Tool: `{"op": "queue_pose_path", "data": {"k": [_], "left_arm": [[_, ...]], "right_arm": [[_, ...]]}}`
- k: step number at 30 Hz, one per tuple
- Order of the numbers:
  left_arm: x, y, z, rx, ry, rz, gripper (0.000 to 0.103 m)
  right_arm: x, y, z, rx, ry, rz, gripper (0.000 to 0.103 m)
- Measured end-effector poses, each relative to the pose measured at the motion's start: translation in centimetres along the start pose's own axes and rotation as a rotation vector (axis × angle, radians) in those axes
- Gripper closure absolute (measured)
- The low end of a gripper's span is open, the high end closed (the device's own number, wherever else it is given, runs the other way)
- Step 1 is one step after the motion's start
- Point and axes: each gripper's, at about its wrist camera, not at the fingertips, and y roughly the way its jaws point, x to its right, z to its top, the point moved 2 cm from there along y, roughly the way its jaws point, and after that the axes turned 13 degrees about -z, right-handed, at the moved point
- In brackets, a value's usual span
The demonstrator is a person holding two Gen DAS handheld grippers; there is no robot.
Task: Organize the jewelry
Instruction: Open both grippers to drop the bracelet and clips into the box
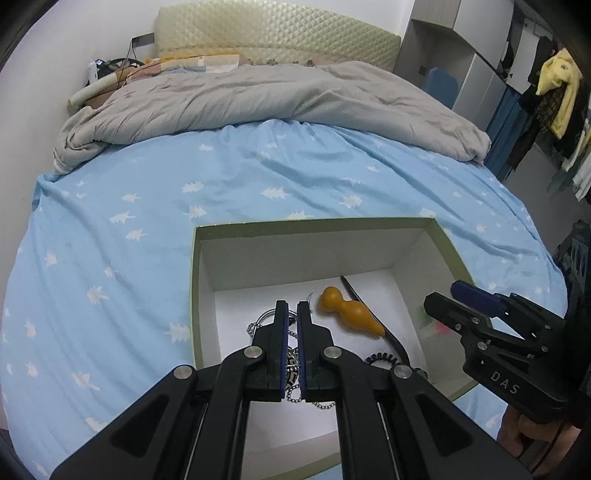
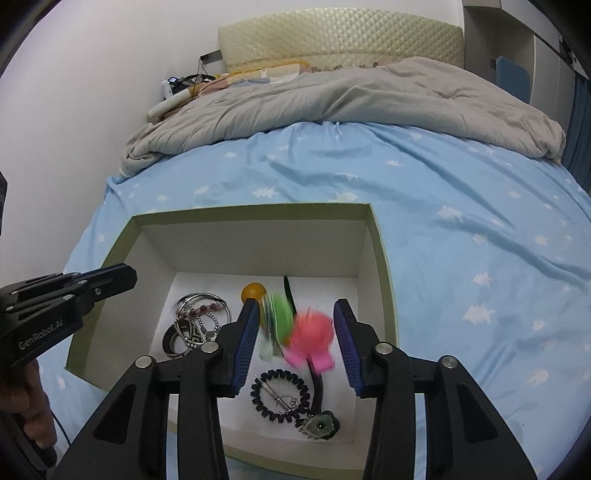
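An open green box point(image 1: 314, 224) with a white inside sits on the blue bed sheet; it also shows in the right wrist view point(image 2: 251, 210). Inside lie an orange gourd point(image 1: 347, 311), silver bangles and bead chains point(image 2: 199, 314), a patterned bracelet point(image 2: 181, 338), a black coil hair tie point(image 2: 279, 395) and a green brooch point(image 2: 321, 424). My left gripper point(image 1: 293, 310) is nearly shut over the chains, nothing clearly gripped. My right gripper point(image 2: 295, 314) is open above the box. A blurred pink and green fluffy ornament point(image 2: 308, 332) is between its fingers, in mid-air.
A grey quilt point(image 1: 258, 99) is bunched at the far end of the bed, with a padded headboard point(image 1: 277, 33) behind. Clothes point(image 1: 557, 92) hang at the right. The blue sheet point(image 1: 110, 240) spreads to the left of the box.
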Motion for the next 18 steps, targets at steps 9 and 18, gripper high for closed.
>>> {"op": "queue_pose_path", "data": {"k": [9,18], "left_arm": [[2.0,-3.8,1.0,0.036,0.027,0.03,0.099],[3.8,-10.2,2.4,0.121,0.018,0.074,0.097]], "right_arm": [[1.0,-5.3,1.8,0.096,0.029,-0.007,0.048],[2.1,-12.7,3.5,0.217,0.046,-0.021,0.048]]}}
